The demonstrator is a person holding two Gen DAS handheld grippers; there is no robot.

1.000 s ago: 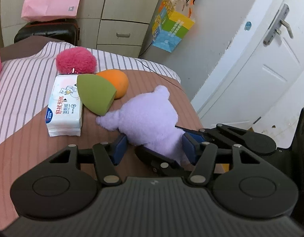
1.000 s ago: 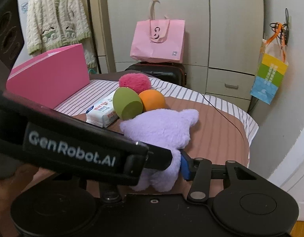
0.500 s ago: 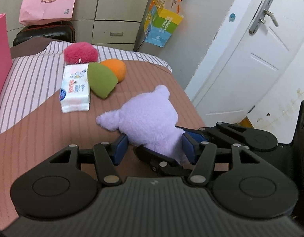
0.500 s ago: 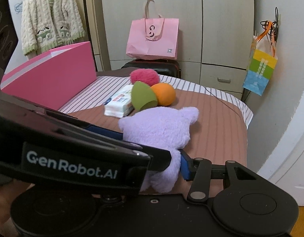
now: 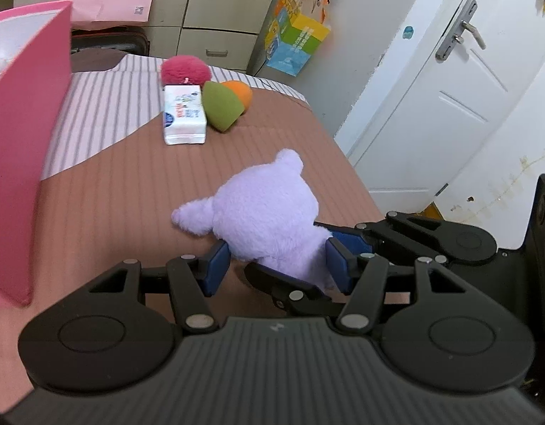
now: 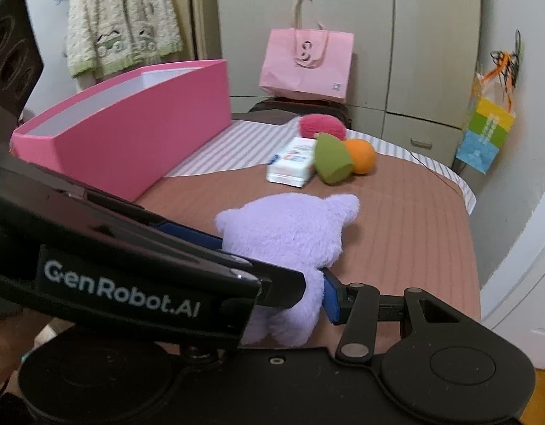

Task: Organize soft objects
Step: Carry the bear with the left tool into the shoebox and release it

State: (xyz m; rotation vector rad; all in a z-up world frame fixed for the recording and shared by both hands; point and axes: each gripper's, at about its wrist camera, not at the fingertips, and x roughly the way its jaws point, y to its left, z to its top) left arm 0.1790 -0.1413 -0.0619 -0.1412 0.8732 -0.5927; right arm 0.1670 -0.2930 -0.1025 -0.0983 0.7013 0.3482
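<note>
With both grippers low over the bed point(image 5: 106, 191), I've got the plush point(image 5: 269, 209) pinned from two sides. My left gripper point(image 5: 277, 264) points forward along the brown cover, its blue pads point(image 5: 216, 265) set wide on either flank of the plush's lower body; whether they actually press in, I can't tell. My right gripper point(image 6: 272, 276) reaches in from the right, crossing just under the left one, and its blue pad point(image 6: 331, 299) is sunk into the purple fur, so that one is clamped on the plush. Ahead, well apart from us, sit the tissue pack point(image 5: 184, 115), green sponge point(image 5: 221, 109), orange sponge point(image 5: 241, 94) and red pompom point(image 5: 184, 71), bunched together. The pink box point(image 6: 131, 131) stands to my left.
</note>
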